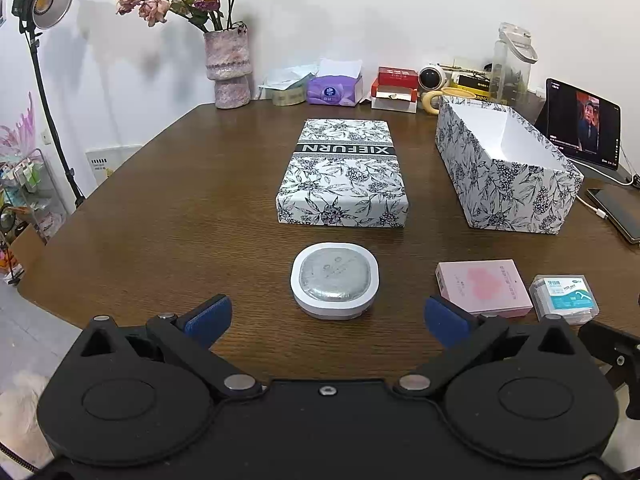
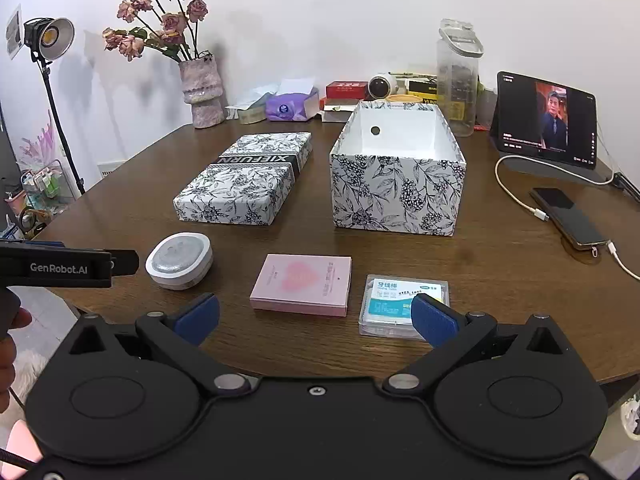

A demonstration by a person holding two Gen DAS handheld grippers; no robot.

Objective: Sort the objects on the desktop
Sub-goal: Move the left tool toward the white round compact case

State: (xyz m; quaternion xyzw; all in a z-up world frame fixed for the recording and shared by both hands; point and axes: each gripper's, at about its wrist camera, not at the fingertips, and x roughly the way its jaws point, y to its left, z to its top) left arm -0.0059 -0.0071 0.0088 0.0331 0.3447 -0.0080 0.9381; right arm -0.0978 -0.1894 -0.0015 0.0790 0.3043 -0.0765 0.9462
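Observation:
A white rounded case with a silver top (image 1: 335, 285) (image 2: 179, 261), a pink box (image 1: 484, 287) (image 2: 302, 284) and a clear floss-pick box (image 1: 565, 298) (image 2: 402, 305) lie in a row near the table's front edge. Behind them stand an open floral box (image 1: 506, 184) (image 2: 398, 192) and its floral lid (image 1: 344, 174) (image 2: 246, 180). My left gripper (image 1: 327, 320) is open and empty, just in front of the white case. My right gripper (image 2: 316, 318) is open and empty, in front of the pink box; its right pad overlaps the floss box.
Along the back wall stand a vase of roses (image 1: 228, 66), a purple tissue pack (image 1: 334, 89), red boxes (image 1: 396, 80), a clear jug (image 2: 458, 80) and a tablet (image 2: 546, 118). A phone on a cable (image 2: 570, 218) lies at the right. A lamp stand (image 1: 44, 4) is left of the table.

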